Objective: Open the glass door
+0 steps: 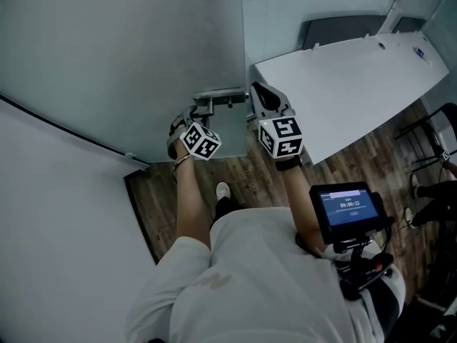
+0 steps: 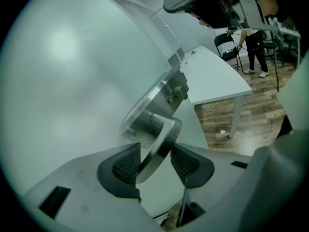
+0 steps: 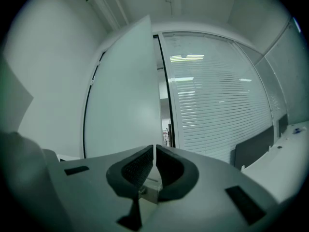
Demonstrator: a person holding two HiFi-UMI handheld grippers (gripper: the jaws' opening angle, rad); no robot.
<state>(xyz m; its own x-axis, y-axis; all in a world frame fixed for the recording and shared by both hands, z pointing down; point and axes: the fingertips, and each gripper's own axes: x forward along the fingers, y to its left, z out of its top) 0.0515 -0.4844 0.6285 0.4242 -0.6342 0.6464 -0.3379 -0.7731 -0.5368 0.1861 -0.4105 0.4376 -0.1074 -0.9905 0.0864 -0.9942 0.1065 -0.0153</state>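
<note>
The frosted glass door (image 1: 143, 56) carries a metal lever handle (image 1: 214, 100) near its free edge. In the left gripper view the lever (image 2: 161, 144) runs down between the jaws of my left gripper (image 2: 154, 161). That gripper (image 1: 187, 118) is open: the left pad lies close to the lever and a gap shows on the right side. My right gripper (image 1: 257, 95) hovers just right of the handle at the door's edge. Its jaws (image 3: 153, 161) are shut with nothing held, and a small metal lock block sits just below them. The door panel (image 3: 125, 95) stands ahead, with a narrow dark gap beside its edge.
A white table (image 1: 357, 84) stands close on the right of the door, with a black chair (image 1: 435, 141) beyond it. A glass wall with blinds (image 3: 217, 105) adjoins the door. A person (image 2: 256, 47) stands far back. A small screen (image 1: 350, 207) hangs at my chest.
</note>
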